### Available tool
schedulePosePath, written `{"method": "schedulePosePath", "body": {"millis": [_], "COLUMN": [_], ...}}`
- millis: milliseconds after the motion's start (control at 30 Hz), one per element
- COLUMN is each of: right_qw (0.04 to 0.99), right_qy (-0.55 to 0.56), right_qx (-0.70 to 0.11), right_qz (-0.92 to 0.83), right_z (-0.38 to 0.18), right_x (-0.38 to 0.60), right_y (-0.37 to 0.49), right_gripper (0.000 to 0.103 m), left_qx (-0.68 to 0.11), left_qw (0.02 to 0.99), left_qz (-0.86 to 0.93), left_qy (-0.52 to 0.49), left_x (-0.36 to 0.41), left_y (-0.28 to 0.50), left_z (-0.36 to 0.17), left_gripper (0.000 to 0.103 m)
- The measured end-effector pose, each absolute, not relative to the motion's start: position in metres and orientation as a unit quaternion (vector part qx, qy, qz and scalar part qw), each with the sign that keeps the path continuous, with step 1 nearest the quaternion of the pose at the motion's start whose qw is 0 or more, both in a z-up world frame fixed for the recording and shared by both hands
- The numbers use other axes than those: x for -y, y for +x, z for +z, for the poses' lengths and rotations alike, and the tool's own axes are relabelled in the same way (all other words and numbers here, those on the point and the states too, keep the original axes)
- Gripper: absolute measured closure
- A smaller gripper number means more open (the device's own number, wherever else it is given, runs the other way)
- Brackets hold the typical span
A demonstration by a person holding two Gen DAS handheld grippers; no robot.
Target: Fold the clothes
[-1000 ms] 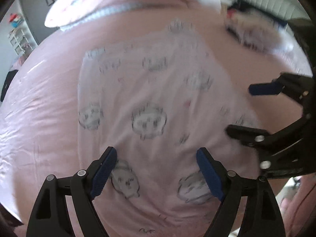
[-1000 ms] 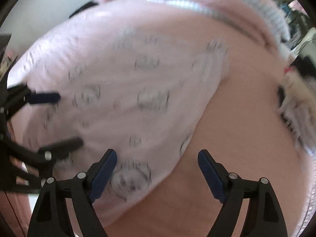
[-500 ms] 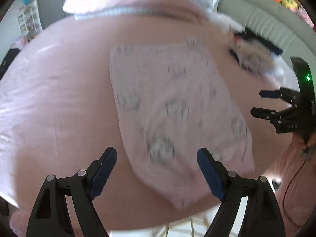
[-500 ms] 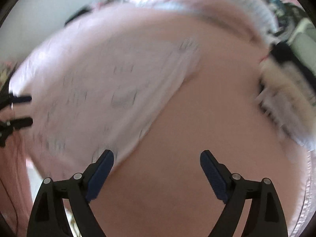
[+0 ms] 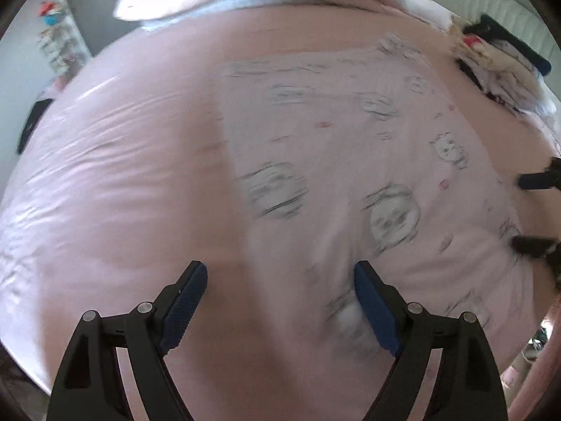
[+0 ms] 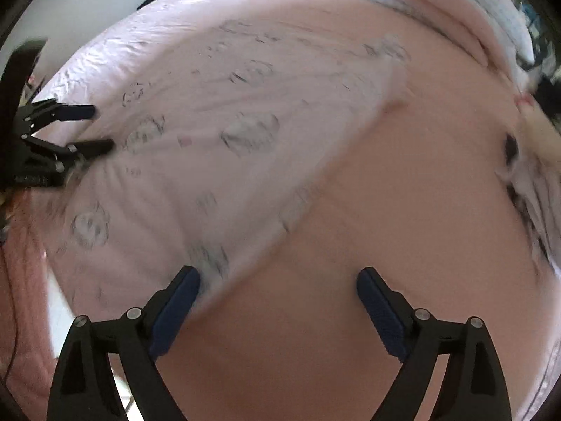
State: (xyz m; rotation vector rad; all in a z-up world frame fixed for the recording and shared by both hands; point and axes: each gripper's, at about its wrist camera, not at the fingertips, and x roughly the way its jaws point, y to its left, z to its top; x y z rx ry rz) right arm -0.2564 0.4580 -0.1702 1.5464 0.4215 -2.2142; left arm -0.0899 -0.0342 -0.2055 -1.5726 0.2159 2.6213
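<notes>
Pink bed [image 5: 122, 182] holds printed garment [image 5: 350, 161]; only right view shows left claw [image 6: 98, 129] whole.

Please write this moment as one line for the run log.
stage: before grasp | garment: printed cloth flat on pink bed | left claw: open, empty | right claw: open, empty | image: blurred

A: What has moved against the pale pink cloth printed with grey cartoon faces [image 5: 350, 161]?

B: The left claw [image 5: 280, 301], wide apart, has come back down close over the cloth's near left edge, after pulling away half a second ago.

A: And the right claw [image 6: 277, 308]?

B: Also gaping, it has closed in; its left finger now sits at the cloth's near corner.
</notes>
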Motion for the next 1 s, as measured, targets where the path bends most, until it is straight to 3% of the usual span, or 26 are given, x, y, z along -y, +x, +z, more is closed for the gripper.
{"method": "schedulePosePath", "body": {"millis": [67, 233, 433, 733, 900, 1000], "right_qw": [0.172, 0.17, 0.146, 0.157, 0.088, 0.092], "right_qy": [0.548, 0.51, 0.486, 0.529, 0.507, 0.507], "right_qx": [-0.169, -0.099, -0.078, -0.127, -0.083, -0.069], "right_qz": [-0.801, -0.838, -0.858, -0.824, -0.853, -0.854], "right_z": [-0.163, -0.131, -0.103, -0.159, -0.137, -0.122], "right_x": [-0.481, -0.507, -0.487, -0.457, -0.504, -0.515], "right_y": [-0.249, -0.26, -0.33, -0.407, -0.452, -0.44], "right_gripper": [0.011, 0.012, 0.012, 0.009, 0.01, 0.01], "left_qx": [-0.058, -0.011, -0.066, -0.106, -0.093, -0.056], "left_qw": [0.032, 0.068, 0.112, 0.157, 0.067, 0.063], "left_qz": [0.859, 0.88, 0.882, 0.868, 0.883, 0.88], "left_qy": [-0.507, -0.47, -0.454, -0.46, -0.454, -0.468], "left_x": [0.048, 0.049, 0.017, 0.008, 0.048, 0.062], "left_y": [-0.08, -0.098, -0.186, -0.262, -0.313, -0.334], "left_z": [-0.201, -0.182, -0.181, -0.219, -0.215, -0.211], "left_gripper": [0.018, 0.018, 0.018, 0.018, 0.018, 0.018]}}
